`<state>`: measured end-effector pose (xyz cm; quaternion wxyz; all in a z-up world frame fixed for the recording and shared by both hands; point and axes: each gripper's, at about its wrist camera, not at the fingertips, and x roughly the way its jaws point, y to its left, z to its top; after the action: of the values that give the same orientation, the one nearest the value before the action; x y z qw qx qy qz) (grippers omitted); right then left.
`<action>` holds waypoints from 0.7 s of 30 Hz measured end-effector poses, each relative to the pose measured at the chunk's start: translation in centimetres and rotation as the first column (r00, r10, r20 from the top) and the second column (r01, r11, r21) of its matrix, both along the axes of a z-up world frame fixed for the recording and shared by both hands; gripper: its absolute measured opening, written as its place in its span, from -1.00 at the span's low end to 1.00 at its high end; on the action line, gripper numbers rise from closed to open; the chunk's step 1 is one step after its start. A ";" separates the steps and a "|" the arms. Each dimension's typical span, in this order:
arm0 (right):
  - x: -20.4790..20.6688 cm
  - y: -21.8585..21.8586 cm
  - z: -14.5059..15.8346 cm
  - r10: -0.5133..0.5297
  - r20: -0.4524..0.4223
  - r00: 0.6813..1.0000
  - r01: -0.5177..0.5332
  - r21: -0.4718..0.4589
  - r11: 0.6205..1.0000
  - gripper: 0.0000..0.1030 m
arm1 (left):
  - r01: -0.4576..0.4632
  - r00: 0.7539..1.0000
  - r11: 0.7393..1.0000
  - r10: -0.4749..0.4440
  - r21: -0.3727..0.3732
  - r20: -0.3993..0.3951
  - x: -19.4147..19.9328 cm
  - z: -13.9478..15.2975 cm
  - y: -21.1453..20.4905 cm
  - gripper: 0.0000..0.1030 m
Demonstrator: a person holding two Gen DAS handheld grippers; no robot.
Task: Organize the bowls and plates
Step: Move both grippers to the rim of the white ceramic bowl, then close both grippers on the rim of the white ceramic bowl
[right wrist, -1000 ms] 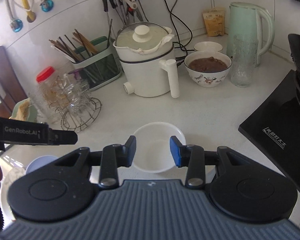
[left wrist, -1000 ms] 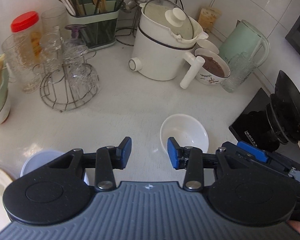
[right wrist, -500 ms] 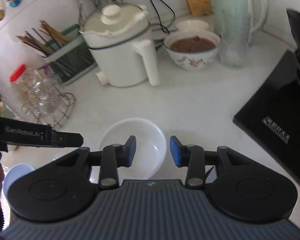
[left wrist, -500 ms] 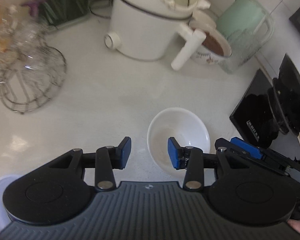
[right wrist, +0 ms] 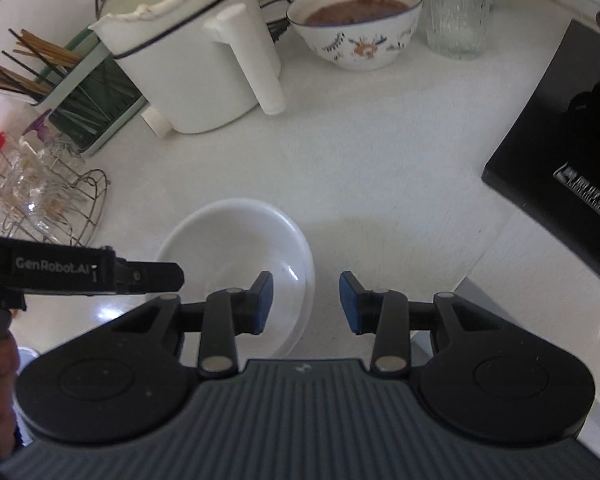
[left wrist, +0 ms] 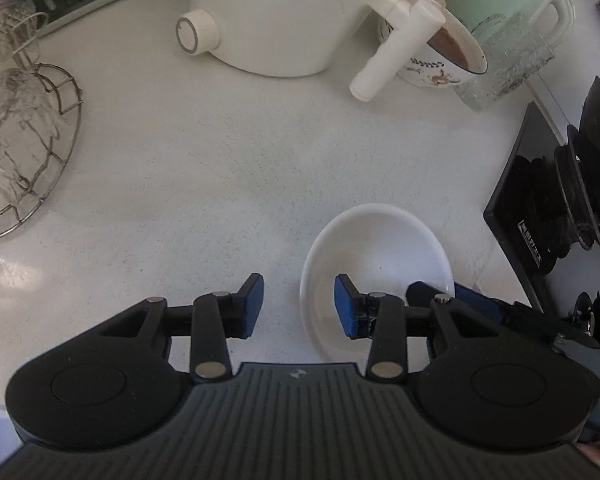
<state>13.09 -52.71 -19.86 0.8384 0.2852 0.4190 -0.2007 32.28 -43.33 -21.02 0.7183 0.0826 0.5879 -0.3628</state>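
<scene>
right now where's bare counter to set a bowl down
Bare counter runs between the wire rack, white pot and empty bowl. Another free strip lies between that bowl and the stove. The back is crowded: chopstick caddy, food bowl, glass.

White speckled countertop (left wrist: 228,168), black cooktop (right wrist: 560,152) at right.

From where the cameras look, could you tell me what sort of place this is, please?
Most likely a home kitchen counter: a white electric cooking pot, a holder of chopsticks, a patterned bowl of brown food and a black cooktop stand around an empty white bowl.
</scene>
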 end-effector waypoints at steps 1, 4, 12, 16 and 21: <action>0.1 -0.1 -0.2 -0.005 -0.002 1.000 0.005 0.016 1.000 -0.27 | 0.001 1.000 1.000 -0.001 0.001 -0.004 0.1 -0.2 -0.1 -0.21; 0.3 -0.1 -0.5 -0.021 -0.013 1.000 0.022 0.037 0.999 -0.53 | 0.001 1.000 1.000 -0.001 0.001 -0.024 0.4 -0.6 -0.1 -0.57; 0.6 0.0 -1.0 -0.043 -0.025 0.999 0.045 0.091 0.995 -0.79 | -0.052 0.992 0.998 0.046 -0.044 -0.121 1.2 -1.1 1.1 -0.87; 0.6 0.3 -0.7 -0.035 -0.020 0.999 0.036 0.092 0.995 -0.79 | -0.068 0.991 0.996 0.060 -0.063 -0.119 1.2 -0.4 2.0 -0.87; 0.0 0.8 0.2 -0.025 -0.007 1.000 0.026 0.086 0.996 -0.78 | -0.066 0.991 0.995 0.057 -0.071 -0.117 0.6 1.0 2.8 -0.87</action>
<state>13.07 -51.88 -19.68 0.8215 0.3259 0.4259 -0.1938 32.87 -40.58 -20.03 0.6967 0.0164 0.6165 -0.3664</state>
